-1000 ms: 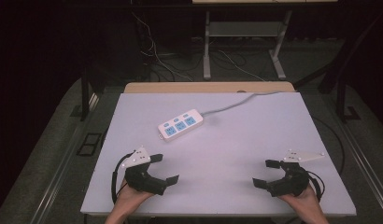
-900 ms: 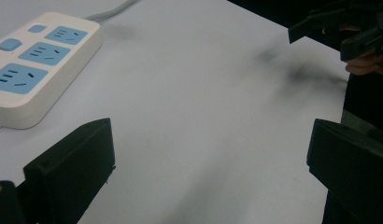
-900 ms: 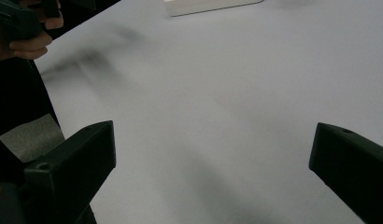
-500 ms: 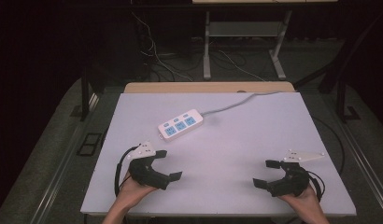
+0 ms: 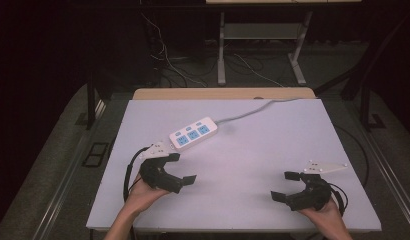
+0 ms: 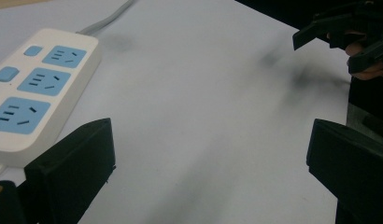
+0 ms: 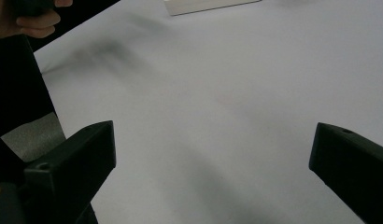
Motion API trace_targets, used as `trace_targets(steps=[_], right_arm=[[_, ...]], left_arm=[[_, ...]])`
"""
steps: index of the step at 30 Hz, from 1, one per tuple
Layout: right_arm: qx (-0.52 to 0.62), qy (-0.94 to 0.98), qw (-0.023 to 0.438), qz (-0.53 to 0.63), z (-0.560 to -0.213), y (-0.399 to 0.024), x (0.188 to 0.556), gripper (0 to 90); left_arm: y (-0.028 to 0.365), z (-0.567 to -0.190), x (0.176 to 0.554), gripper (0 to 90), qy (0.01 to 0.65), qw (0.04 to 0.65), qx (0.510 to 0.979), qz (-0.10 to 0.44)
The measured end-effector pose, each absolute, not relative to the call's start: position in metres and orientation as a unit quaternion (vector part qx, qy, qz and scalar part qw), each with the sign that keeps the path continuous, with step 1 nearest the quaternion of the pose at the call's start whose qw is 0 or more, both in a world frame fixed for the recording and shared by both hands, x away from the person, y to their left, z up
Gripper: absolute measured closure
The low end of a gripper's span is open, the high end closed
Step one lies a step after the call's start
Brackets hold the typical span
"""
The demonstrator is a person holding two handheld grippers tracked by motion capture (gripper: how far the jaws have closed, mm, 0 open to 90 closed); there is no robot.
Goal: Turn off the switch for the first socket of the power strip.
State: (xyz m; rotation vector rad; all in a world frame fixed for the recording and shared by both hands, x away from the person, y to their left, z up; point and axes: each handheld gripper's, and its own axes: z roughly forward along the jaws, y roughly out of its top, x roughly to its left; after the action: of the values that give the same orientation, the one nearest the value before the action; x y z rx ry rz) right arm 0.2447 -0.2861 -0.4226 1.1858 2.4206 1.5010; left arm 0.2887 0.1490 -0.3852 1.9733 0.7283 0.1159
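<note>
On the table (image 5: 243,150), the left gripper (image 5: 180,167) gapes beside the strip (image 5: 194,134); the right gripper (image 5: 286,186) gapes too.

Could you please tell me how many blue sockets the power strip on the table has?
3, in a row along the power strip: near, middle, far.
</note>
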Motion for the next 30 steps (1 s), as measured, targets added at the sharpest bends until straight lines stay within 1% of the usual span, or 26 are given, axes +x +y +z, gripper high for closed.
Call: trace_targets(steps=[30], right_arm=[[0.383, 0.784, 0.027, 0.488, -0.423, -0.286, 0.245, 0.3]], left_arm=[[0.140, -0.354, 0.328, 0.5, 0.281, 0.464, 0.838, 0.056]])
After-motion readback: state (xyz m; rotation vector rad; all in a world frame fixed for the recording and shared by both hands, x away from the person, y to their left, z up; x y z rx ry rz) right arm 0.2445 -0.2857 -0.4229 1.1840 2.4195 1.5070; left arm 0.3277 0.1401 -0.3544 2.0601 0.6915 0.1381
